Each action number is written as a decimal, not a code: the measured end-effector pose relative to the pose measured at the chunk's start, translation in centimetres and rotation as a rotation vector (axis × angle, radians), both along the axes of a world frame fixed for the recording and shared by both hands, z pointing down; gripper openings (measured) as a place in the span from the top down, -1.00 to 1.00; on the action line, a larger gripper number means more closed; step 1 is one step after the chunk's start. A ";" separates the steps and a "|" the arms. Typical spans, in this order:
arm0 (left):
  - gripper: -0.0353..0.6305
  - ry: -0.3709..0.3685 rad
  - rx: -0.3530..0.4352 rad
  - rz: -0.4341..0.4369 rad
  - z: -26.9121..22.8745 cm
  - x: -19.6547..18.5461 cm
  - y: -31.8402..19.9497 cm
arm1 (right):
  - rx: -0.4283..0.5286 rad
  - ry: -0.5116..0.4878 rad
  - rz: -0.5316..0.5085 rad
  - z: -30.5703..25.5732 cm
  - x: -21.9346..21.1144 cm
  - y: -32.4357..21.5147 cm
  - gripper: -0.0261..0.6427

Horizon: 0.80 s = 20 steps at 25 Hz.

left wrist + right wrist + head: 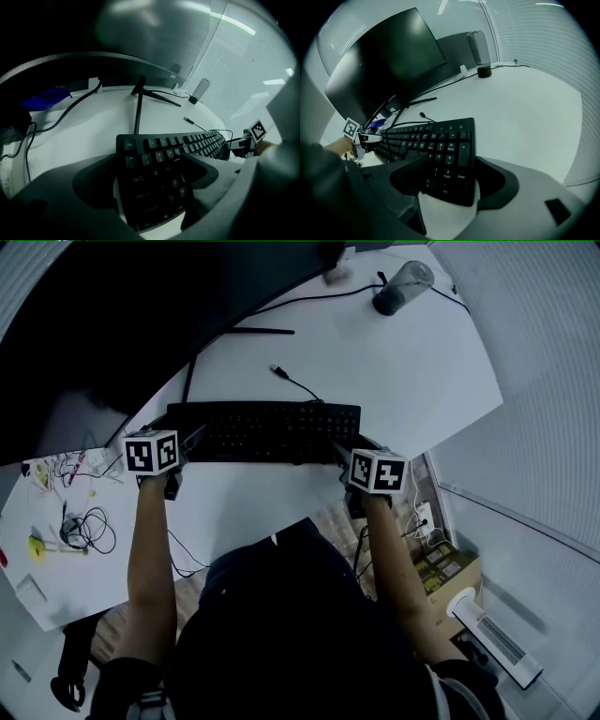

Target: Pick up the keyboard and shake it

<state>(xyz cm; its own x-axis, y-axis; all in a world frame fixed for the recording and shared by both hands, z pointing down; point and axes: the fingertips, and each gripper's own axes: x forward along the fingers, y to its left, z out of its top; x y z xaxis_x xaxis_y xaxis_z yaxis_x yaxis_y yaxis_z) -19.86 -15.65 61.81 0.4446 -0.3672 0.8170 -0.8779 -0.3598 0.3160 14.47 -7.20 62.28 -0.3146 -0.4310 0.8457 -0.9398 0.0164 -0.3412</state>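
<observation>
The black keyboard (267,430) lay lengthwise close to the near edge of the white table (412,371), about midway along it. The left gripper (192,439) was at its left end and the right gripper (339,450) at its right end.

The head view showed this layout but not the jaws, which sat under the marker cubes. Each gripper view filled that in. In the left gripper view the jaws were closed on the Esc and Tab end of the keyboard (159,154), one against its edge and the other lying over the keys. In the right gripper view the jaws clamped the number-pad end (445,159) the same way. No view made clear whether the keyboard rested on the tabletop or was raised off it.

Only the head view showed the person's forearms, the white heater (492,634) on the floor past the right edge, and tangled cords on a lower surface to the left.

The left gripper view alone showed a blue thing (44,98) near the far left corner, under the monitor (122,315).

A dark cylinder (401,287) stood by the far right corner, seen upright only from the grippers. A loose cable (295,381) lay just beyond the keyboard.
</observation>
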 end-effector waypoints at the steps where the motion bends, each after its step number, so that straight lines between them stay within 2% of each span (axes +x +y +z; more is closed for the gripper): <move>1: -0.38 0.000 0.001 -0.007 0.0 0.0 0.0 | -0.001 0.004 0.009 0.0 0.1 0.0 -0.02; 7: -0.38 -0.007 -0.010 -0.029 -0.4 0.0 0.4 | 0.004 0.013 0.023 -0.3 0.3 0.0 -0.02; 12: -0.38 0.029 0.014 -0.050 -1.4 0.5 1.9 | 0.075 0.075 -0.013 -2.5 0.8 0.4 -0.02; 15: -0.38 0.094 0.053 -0.079 -2.7 0.8 2.6 | 0.172 0.140 -0.052 -5.9 1.1 0.1 -0.02; 20: -0.38 0.236 0.137 -0.139 -4.8 1.1 3.4 | 0.392 0.294 -0.133 -12.8 0.9 -0.7 -0.02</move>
